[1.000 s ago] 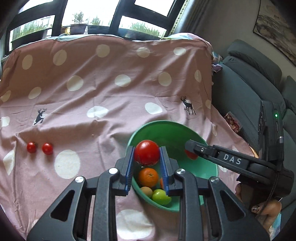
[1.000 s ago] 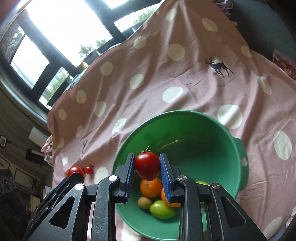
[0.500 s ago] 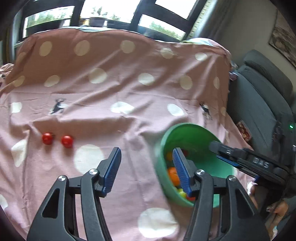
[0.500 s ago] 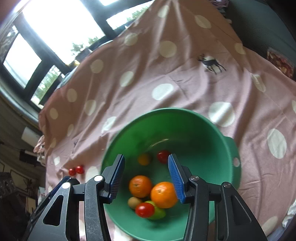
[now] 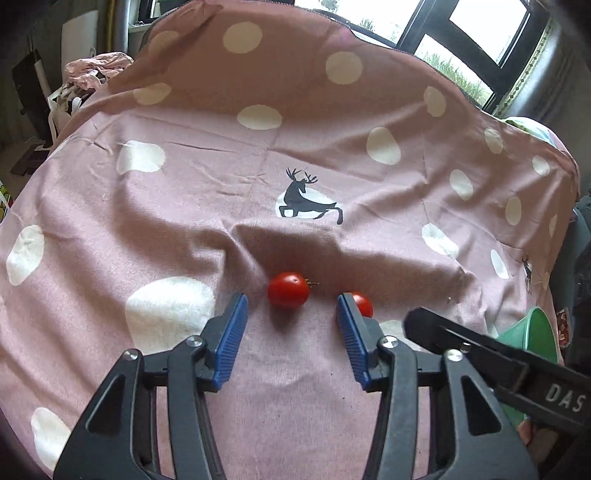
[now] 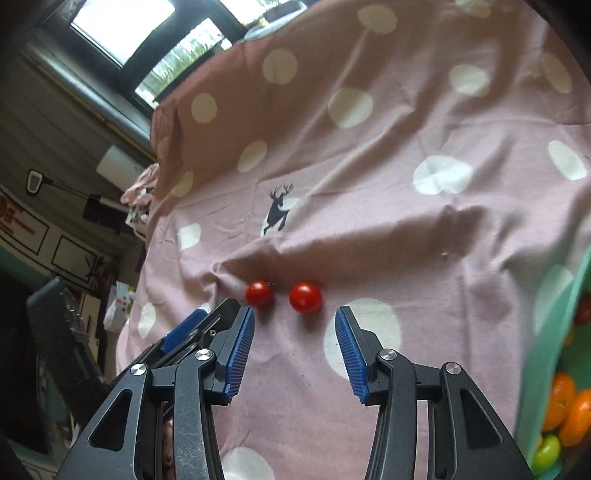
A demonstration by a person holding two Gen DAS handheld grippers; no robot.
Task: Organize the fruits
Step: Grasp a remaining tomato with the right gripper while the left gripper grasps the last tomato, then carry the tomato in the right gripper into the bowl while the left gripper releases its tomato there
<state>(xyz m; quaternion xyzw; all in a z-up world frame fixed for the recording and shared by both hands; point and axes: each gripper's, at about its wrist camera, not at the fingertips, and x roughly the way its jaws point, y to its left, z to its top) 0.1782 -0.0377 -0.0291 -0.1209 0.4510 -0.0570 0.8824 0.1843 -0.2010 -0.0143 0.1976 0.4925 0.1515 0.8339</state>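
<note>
Left gripper (image 5: 291,314) closing, empty — stemmed tomato (image 5: 288,290) at frame centre just beyond its pads, second tomato (image 5: 362,304) behind the right pad. Right gripper (image 6: 295,328) closing, empty, second tomato just ahead. Green bowl (image 6: 554,310) at right edge.

Daylight from dark-framed windows (image 5: 476,33) at top of both views; panes blown out white. Pink polka-dot cloth (image 5: 332,122) evenly lit, soft. Broad diffuse shadow band across cloth behind two small red cherry tomatoes (image 6: 282,295); small soft shadows under them. Strong fisheye bending, dark vignette at corners. Centre sharp; green plastic bowl (image 6: 554,325) at right-view edge smeared, blurred. Room interior at left dim.
</note>
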